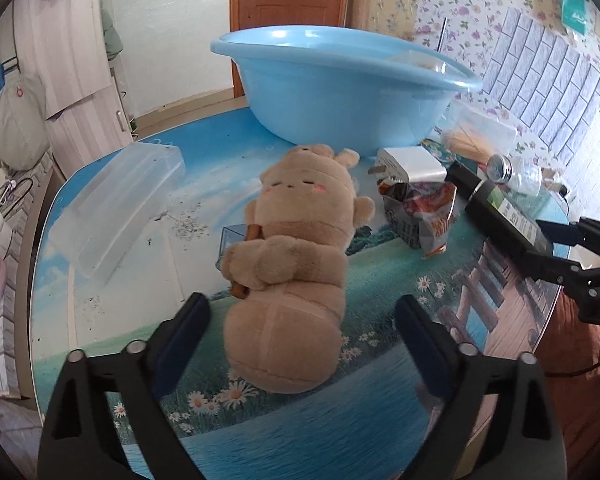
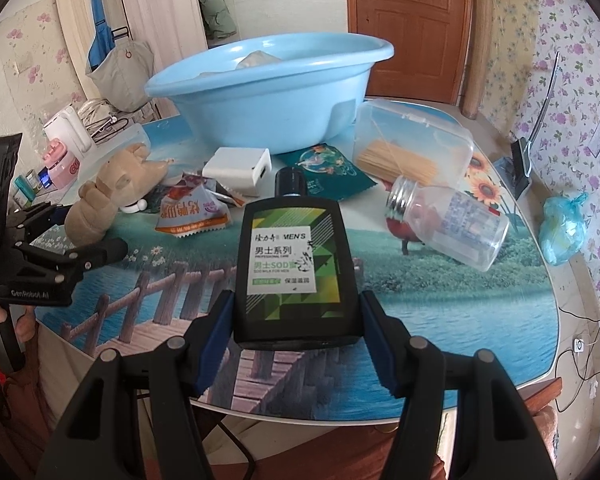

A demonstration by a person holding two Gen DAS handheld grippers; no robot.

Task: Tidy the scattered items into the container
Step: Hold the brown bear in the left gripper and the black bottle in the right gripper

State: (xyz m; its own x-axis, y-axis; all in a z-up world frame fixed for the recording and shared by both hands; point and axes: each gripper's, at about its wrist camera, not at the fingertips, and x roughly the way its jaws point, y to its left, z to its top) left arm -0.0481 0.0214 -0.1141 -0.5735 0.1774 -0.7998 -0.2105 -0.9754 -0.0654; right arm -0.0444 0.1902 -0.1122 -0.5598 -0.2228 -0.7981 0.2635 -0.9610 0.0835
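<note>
The right gripper (image 2: 296, 334) pinches the black bottle (image 2: 294, 268) near the table edge; the left gripper (image 1: 302, 334) is spread around the plush toy (image 1: 296, 256), the blue basin (image 1: 340, 92) beyond.

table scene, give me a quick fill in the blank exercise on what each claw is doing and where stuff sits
1. The right claw grips a black ____ with a green label.
2. The open left claw straddles a tan plush ____.
3. The container behind the clutter is a ____ basin.
4. The clear jar with the metal cap lies on its ____.

Missing words: bottle; toy; blue; side
</note>
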